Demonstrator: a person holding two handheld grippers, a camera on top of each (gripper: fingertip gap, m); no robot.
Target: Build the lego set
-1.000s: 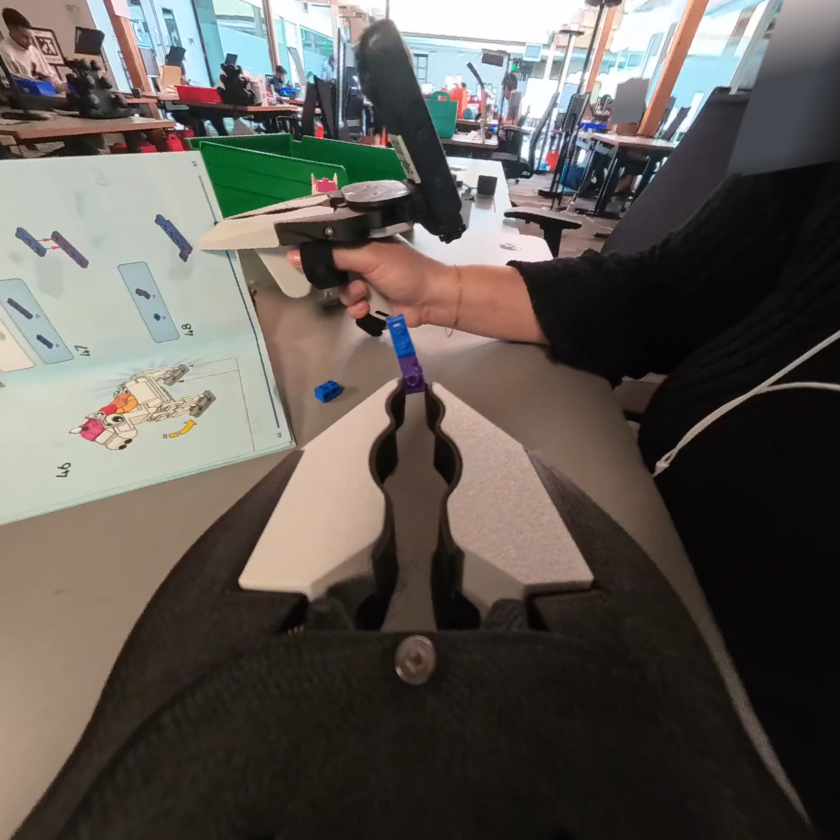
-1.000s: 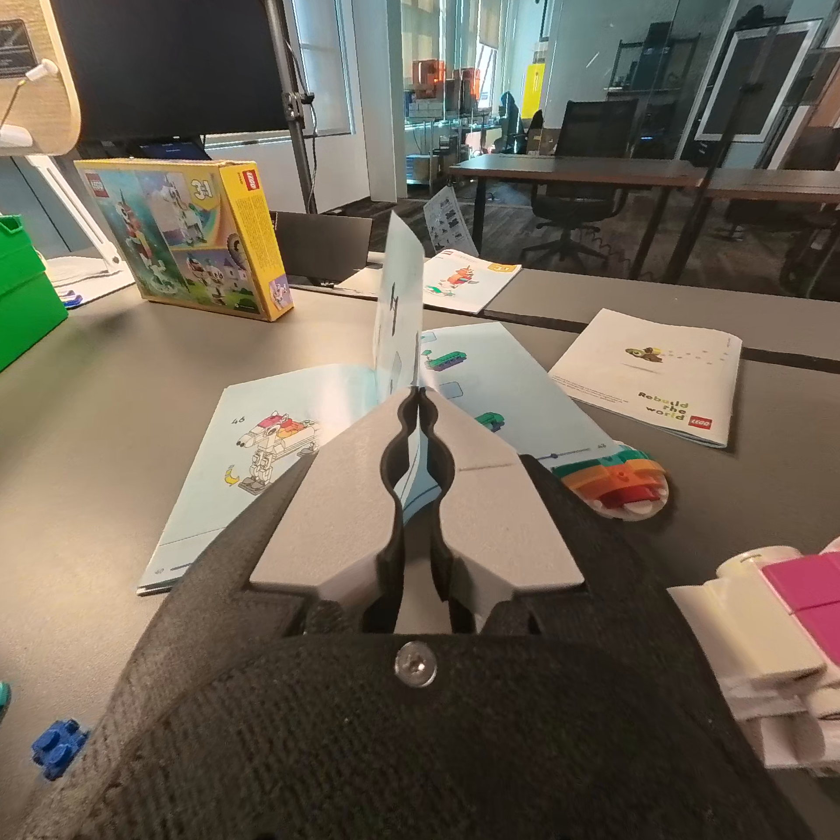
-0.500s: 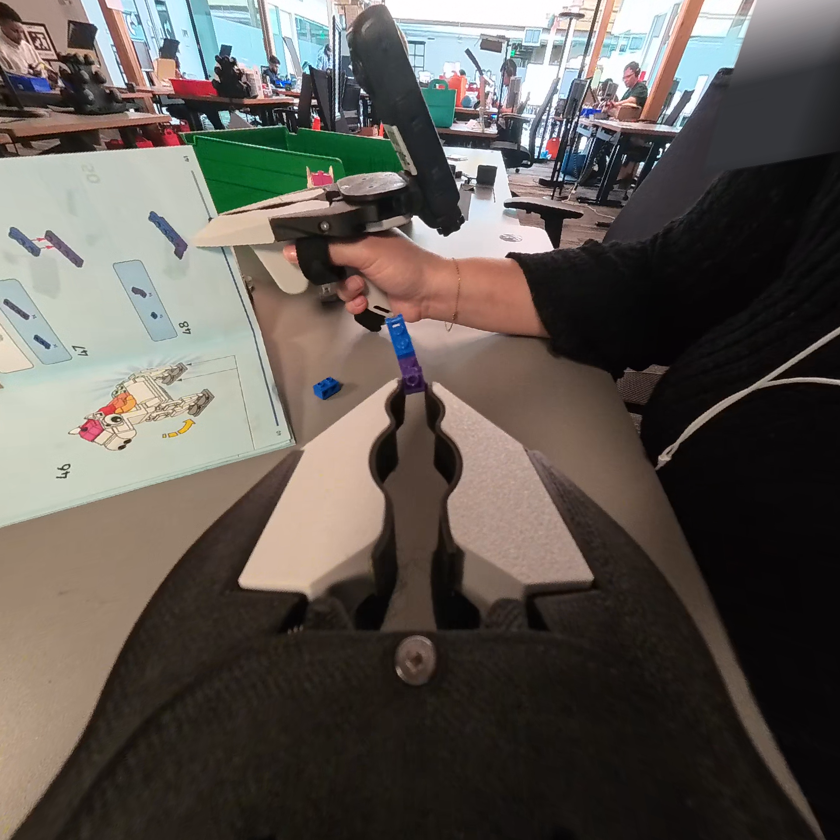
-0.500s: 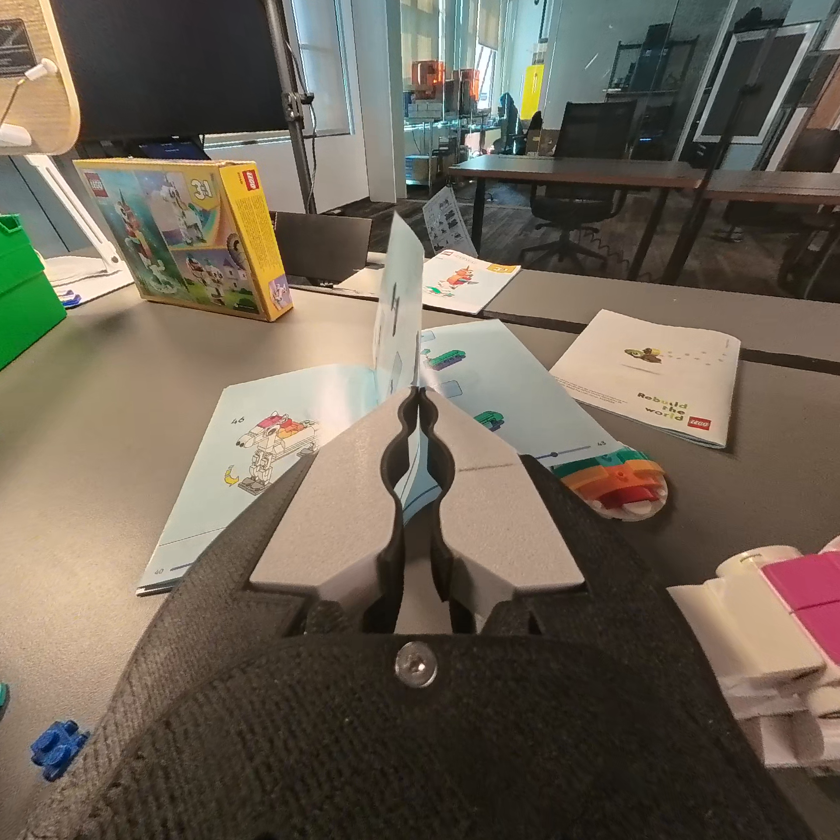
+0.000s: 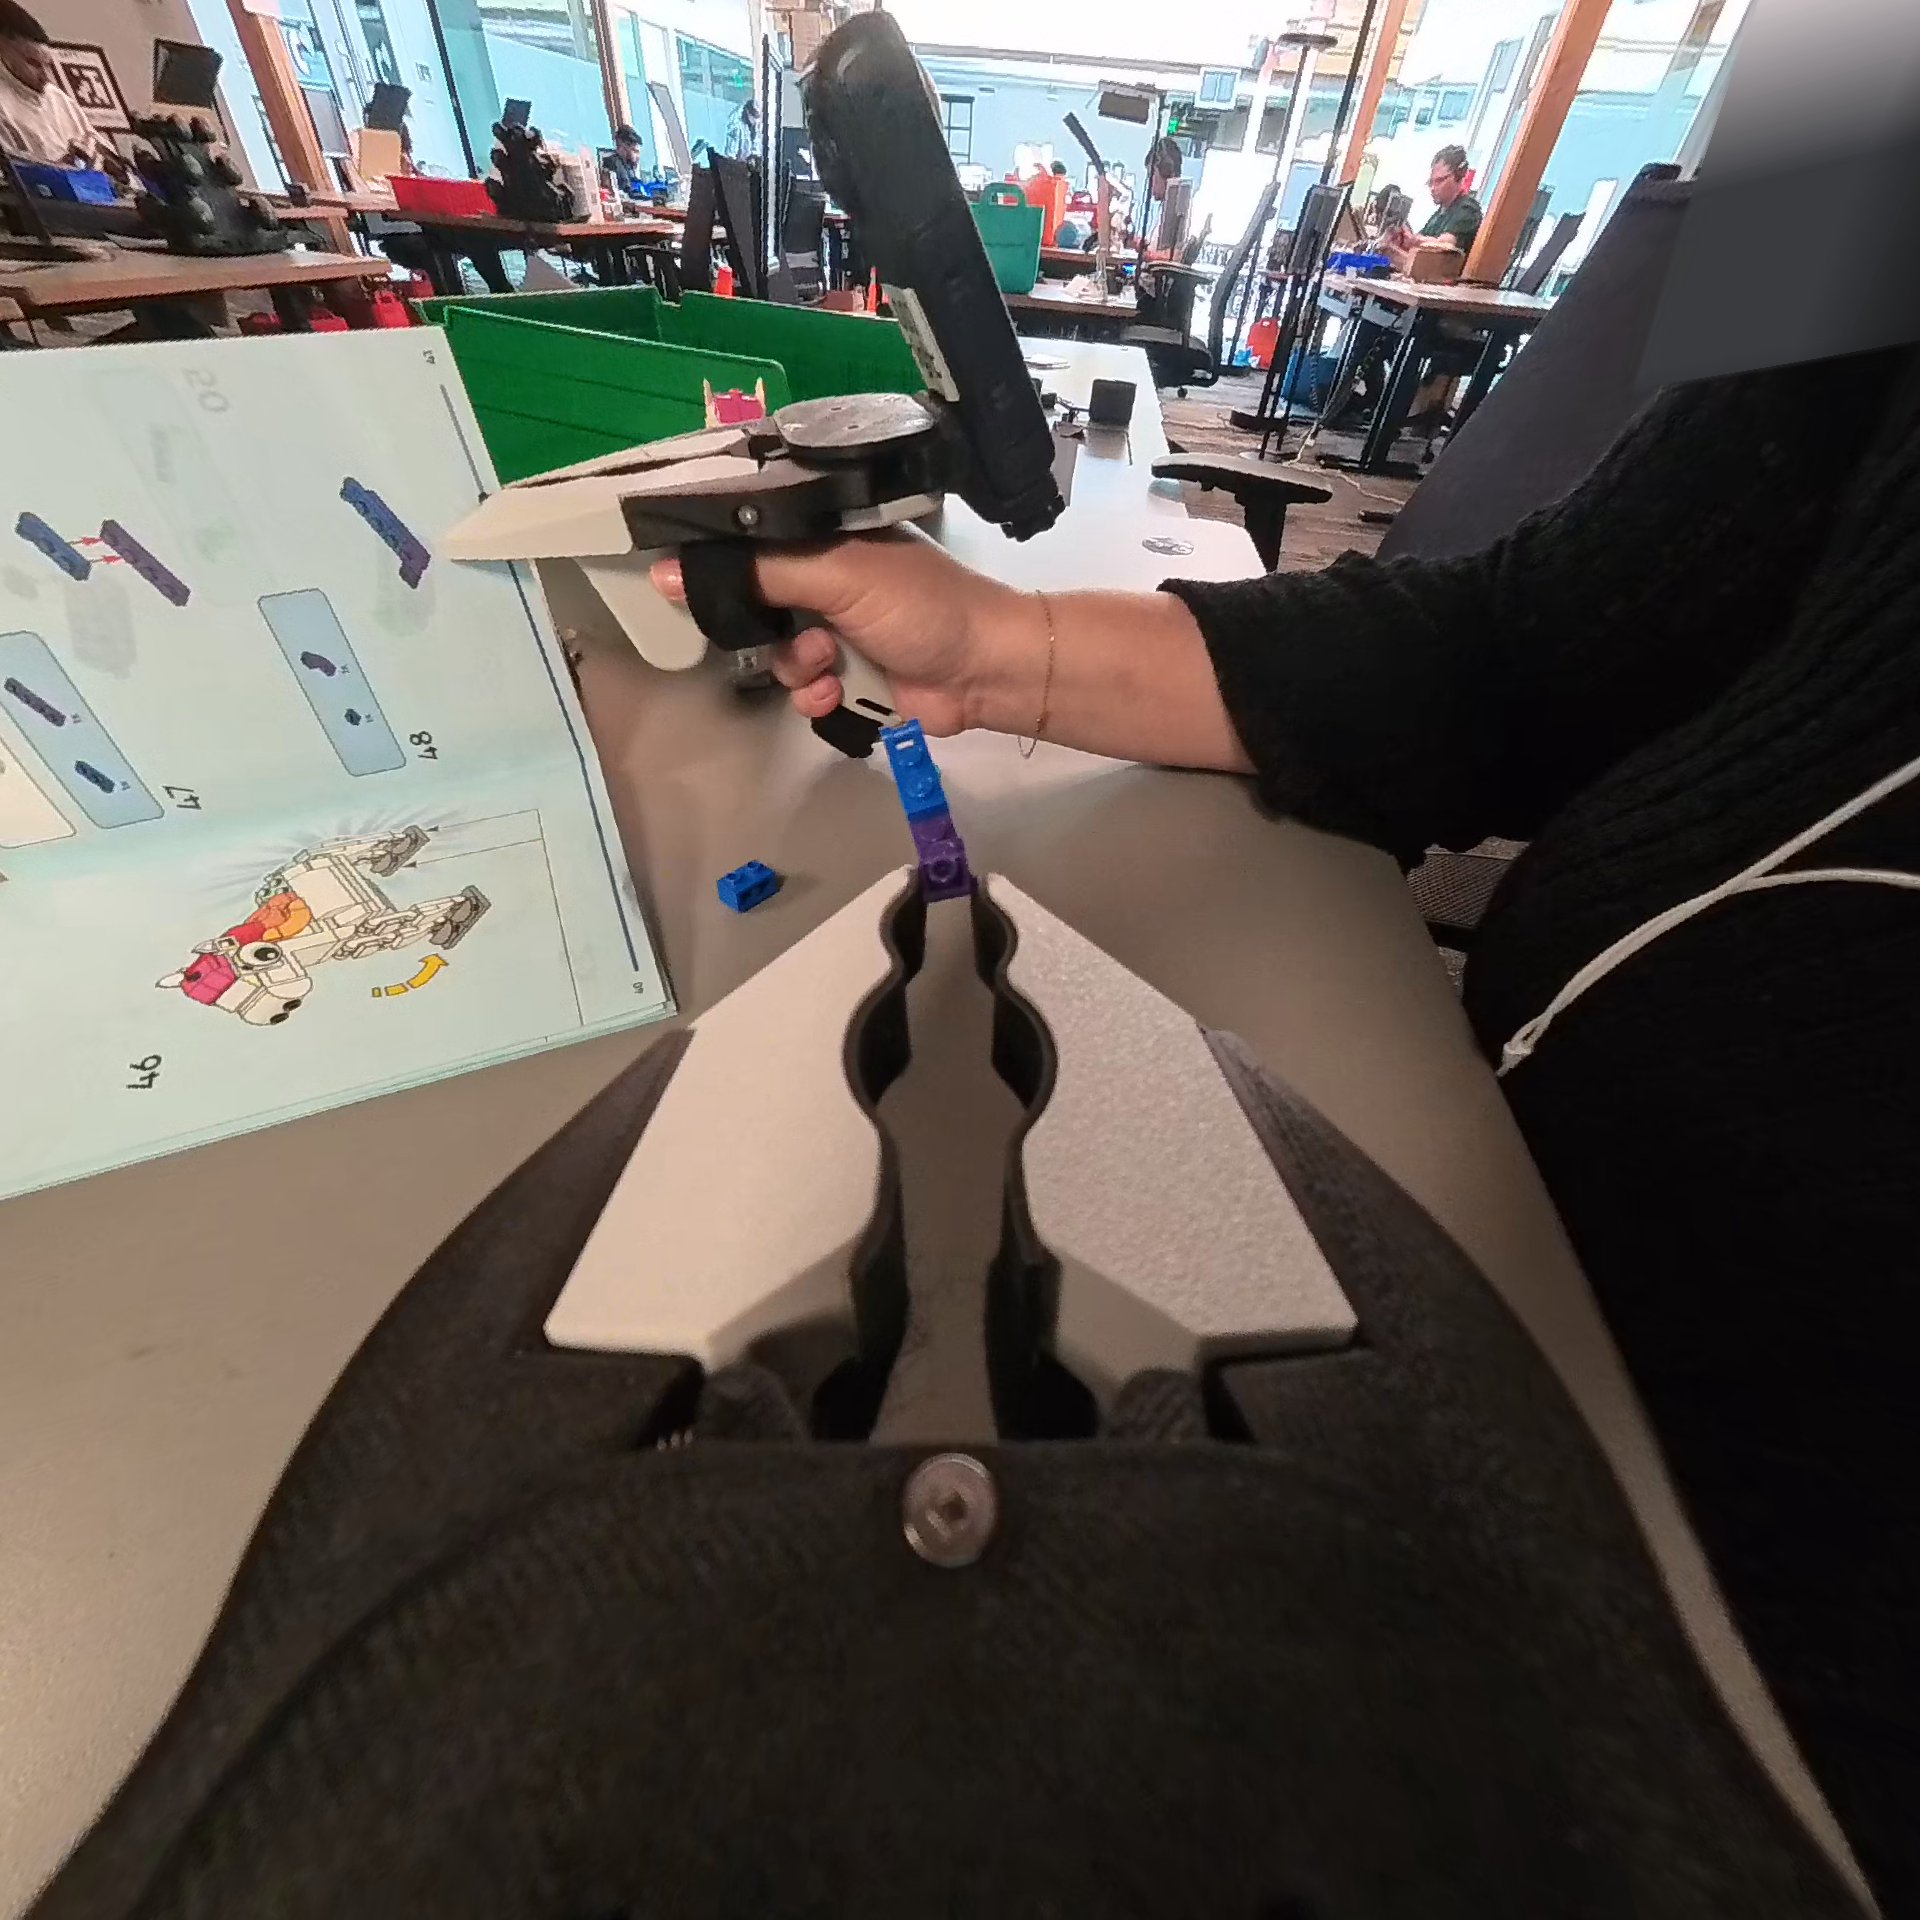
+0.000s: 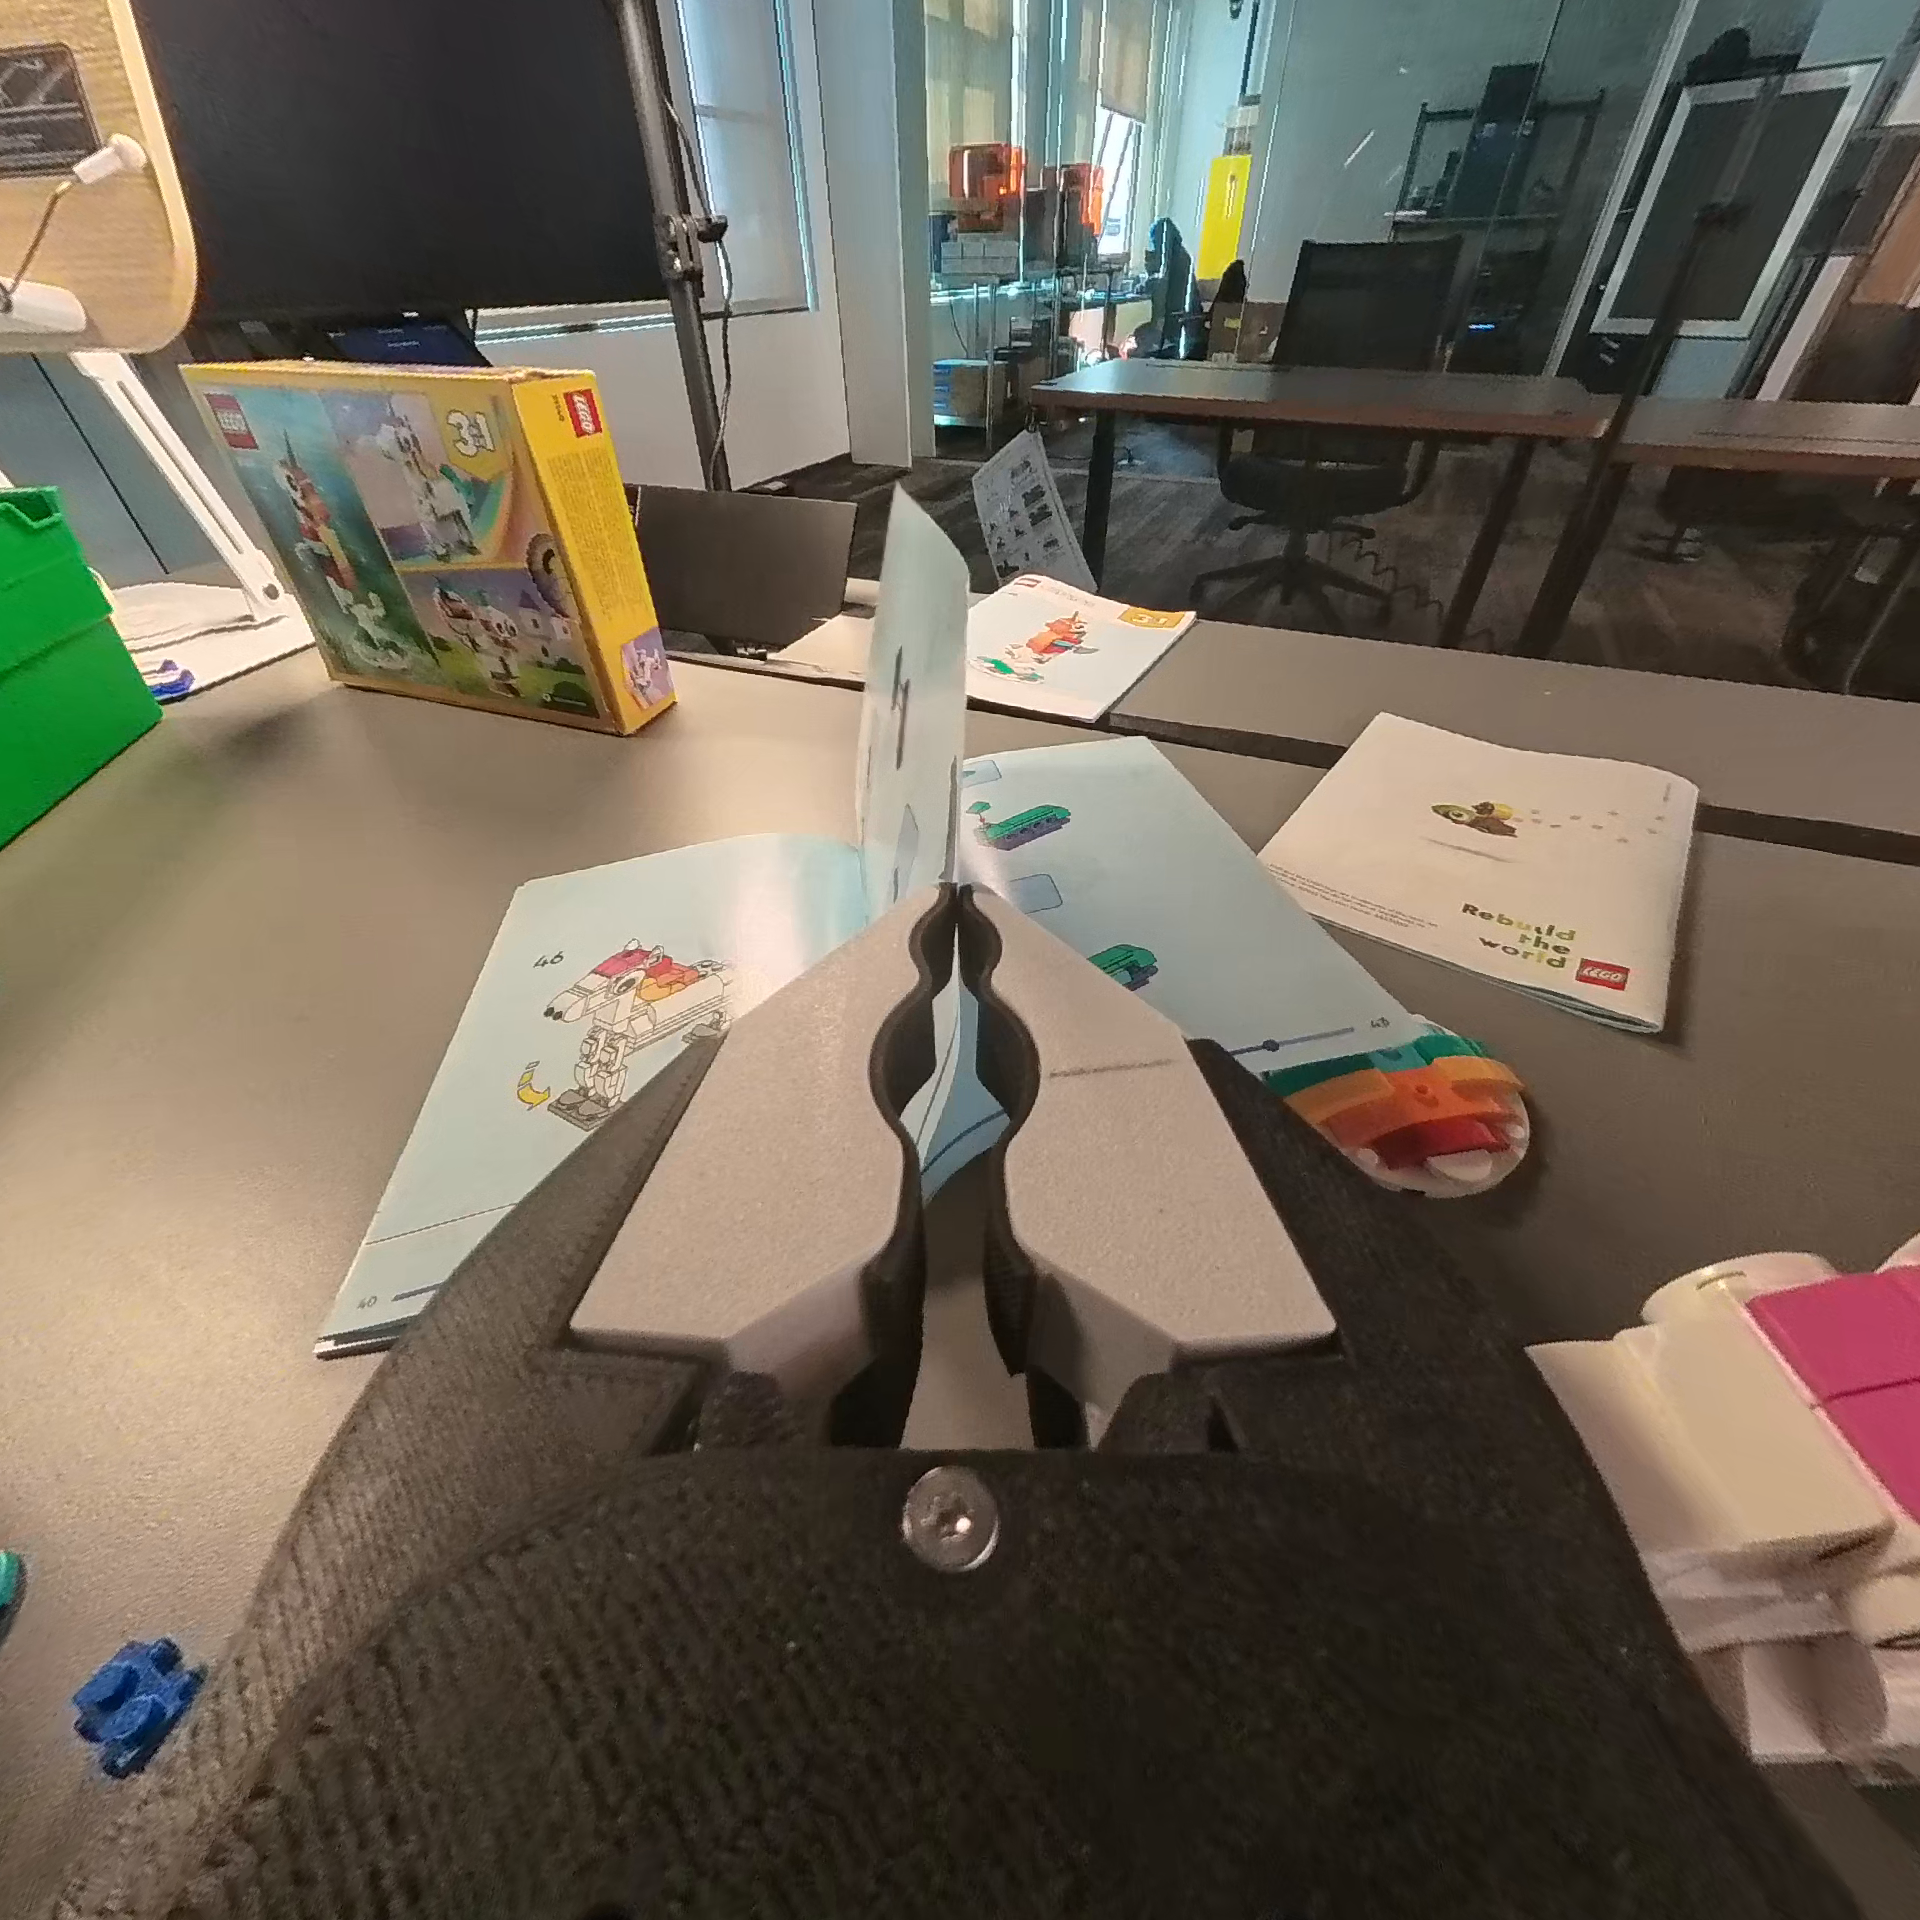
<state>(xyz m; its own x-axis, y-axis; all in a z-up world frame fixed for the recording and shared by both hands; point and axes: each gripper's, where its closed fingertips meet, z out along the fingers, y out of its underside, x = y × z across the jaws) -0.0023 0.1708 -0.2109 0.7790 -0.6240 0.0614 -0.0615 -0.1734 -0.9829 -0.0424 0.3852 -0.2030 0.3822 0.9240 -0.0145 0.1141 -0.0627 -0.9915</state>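
Evidently light and rigid, the slim blue-and-purple plastic brick strip [image 5: 932, 821] is pinched at its purple end by the left hand-held gripper [image 5: 945, 894]. The right hand-held gripper [image 6: 956, 902] is clenched on a thin, floppy pale-blue instruction-booklet page [image 6: 909, 707], easily creased.

The instruction booklet [image 5: 270, 748] runs off the left side of the left wrist view, so part of its page is cut away. In the right wrist view, the right gripper [image 6: 956, 896] covers the bottom middle of the booklet. The white and pink lego build [image 6: 1787, 1455] goes past the right edge, so only a piece of it shows. The green bin [image 6: 52, 665] is cut off at the left edge too. A tiny teal piece [image 6: 8, 1579] peeks in at the left edge, too little to tell what it is. The rainbow lego piece [image 6: 1423, 1101] is partly behind the gripper.
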